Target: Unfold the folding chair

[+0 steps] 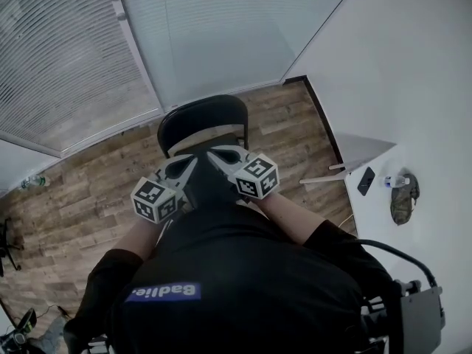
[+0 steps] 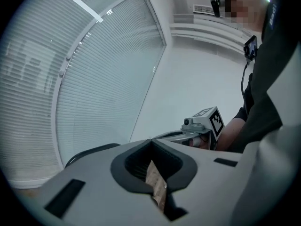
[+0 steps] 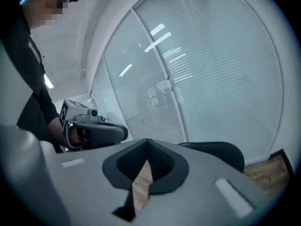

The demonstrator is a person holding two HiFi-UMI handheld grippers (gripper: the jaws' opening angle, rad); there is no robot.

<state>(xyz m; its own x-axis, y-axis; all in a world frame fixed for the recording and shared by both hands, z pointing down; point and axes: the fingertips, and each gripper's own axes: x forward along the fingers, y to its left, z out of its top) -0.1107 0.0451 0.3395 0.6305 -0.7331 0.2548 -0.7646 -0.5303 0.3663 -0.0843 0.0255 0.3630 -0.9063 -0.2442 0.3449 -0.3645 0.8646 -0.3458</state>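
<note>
The black folding chair stands on the wooden floor just in front of the person, seemingly already opened out, with the left gripper and right gripper raised over it, jaws pressed together on nothing, so little seems left to do.

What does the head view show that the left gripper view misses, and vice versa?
Head view only: small black phone, clear plastic bottle. Left gripper view only: white ceiling vent, left gripper with jaws shut, nothing between them. Both: black folding chair's curved backrest, right gripper with its marker cube, white slatted blinds.
</note>
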